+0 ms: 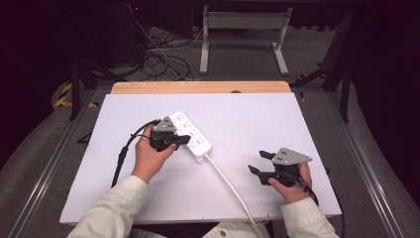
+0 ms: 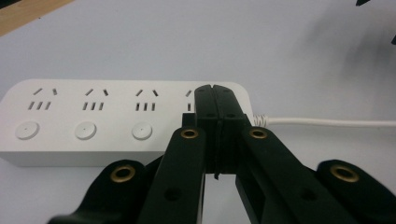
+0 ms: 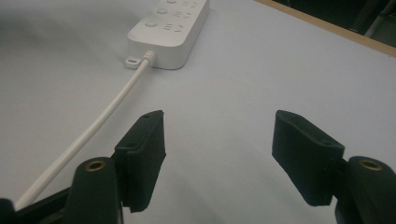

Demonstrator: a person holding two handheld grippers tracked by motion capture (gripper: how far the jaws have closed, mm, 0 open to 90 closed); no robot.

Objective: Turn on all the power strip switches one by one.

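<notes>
The left hand-held gripper [image 2: 215, 100], matte black, is closed with nothing between its jaws over the smooth white oblong power strip [image 2: 93, 121]; the right hand-held gripper [image 3: 217, 158] gapes.

From my seat it's a pretty dim room. White tabletop [image 1: 257, 129] fills the middle of the frame, wooden edge [image 1: 198, 87] along its far side. Grey floor [image 1: 247, 64] beyond, a tangle of cables [image 1: 163, 59] upper left, and a white metal stand [image 1: 242, 22] top center.
</notes>
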